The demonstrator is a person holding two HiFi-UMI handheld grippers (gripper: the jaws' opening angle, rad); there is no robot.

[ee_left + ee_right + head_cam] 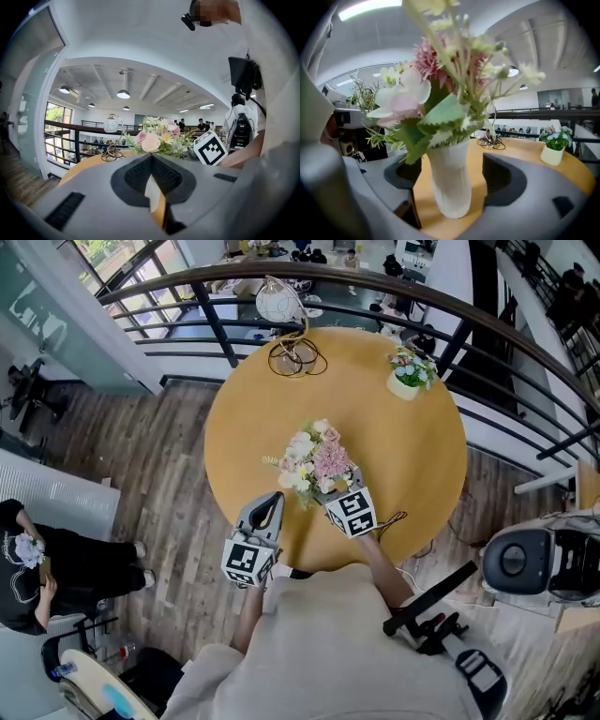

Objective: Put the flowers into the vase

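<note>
A bouquet of pink, white and cream flowers [314, 460] stands in a white ribbed vase [450, 180] on the round wooden table [403, 474]. In the head view the blooms hide the vase. My right gripper [334, 486] is at the vase's near side. In the right gripper view it is open [452, 176], its dark pads [499, 178] on either side of the vase and clear of it. The flowers [436, 89] fill that view's top. My left gripper [271, 504] hovers at the table's near edge, left of the vase, shut [151, 158] on nothing, with the bouquet [157, 138] beyond it.
A small white pot of flowers [410, 373] sits at the table's far right. A wire-based lamp [284, 310] stands at the far edge. A dark curved railing [375, 282] runs behind the table. A person [33, 568] sits at the left, and a wheeled machine [534, 563] stands at the right.
</note>
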